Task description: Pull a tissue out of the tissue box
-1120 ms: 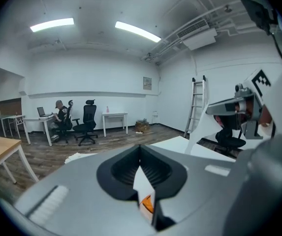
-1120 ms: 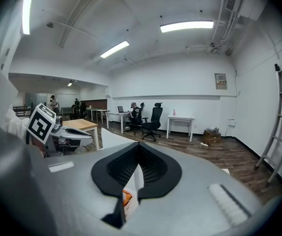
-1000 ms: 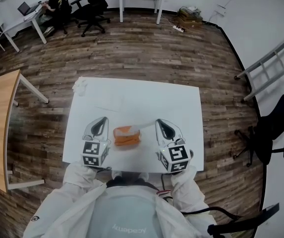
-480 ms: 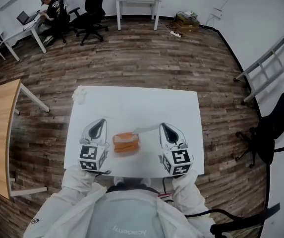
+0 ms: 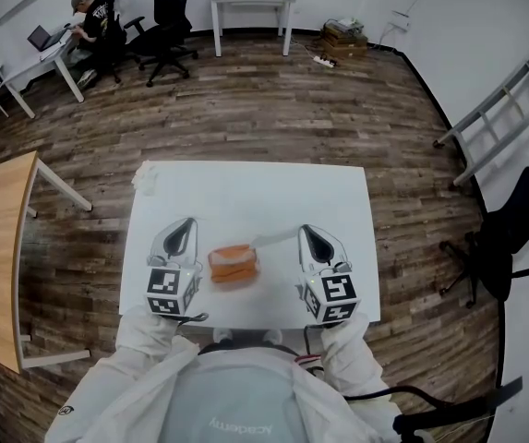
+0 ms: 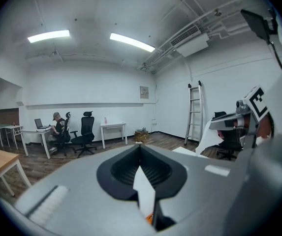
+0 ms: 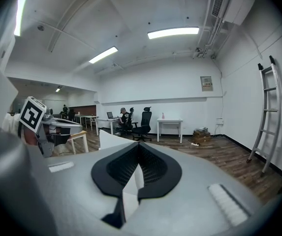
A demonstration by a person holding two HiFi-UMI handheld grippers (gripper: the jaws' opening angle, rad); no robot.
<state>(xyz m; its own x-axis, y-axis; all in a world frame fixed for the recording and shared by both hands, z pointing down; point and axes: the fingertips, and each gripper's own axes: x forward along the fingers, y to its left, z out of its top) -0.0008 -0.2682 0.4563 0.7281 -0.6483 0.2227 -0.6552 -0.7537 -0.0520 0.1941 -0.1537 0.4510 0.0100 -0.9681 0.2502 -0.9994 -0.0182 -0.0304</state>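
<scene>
the orange tissue box [image 5: 233, 264] is set on the white table [image 5: 246, 187], near the middle of its front edge, between the two grippers. the right gripper [image 5: 312, 240] is clamped shut on a white tissue [image 5: 275, 239], which seems to reach back to the box top. the left gripper [image 5: 179, 236] is held closed, tip to tip, just beside the box.

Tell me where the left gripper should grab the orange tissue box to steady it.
Take the tissue box by its left end, probably. It lies flat, with the tissue running right to the shut right gripper, so that end is free. Come from the left, where the left gripper sits, jaws across its near and far sides.
</scene>
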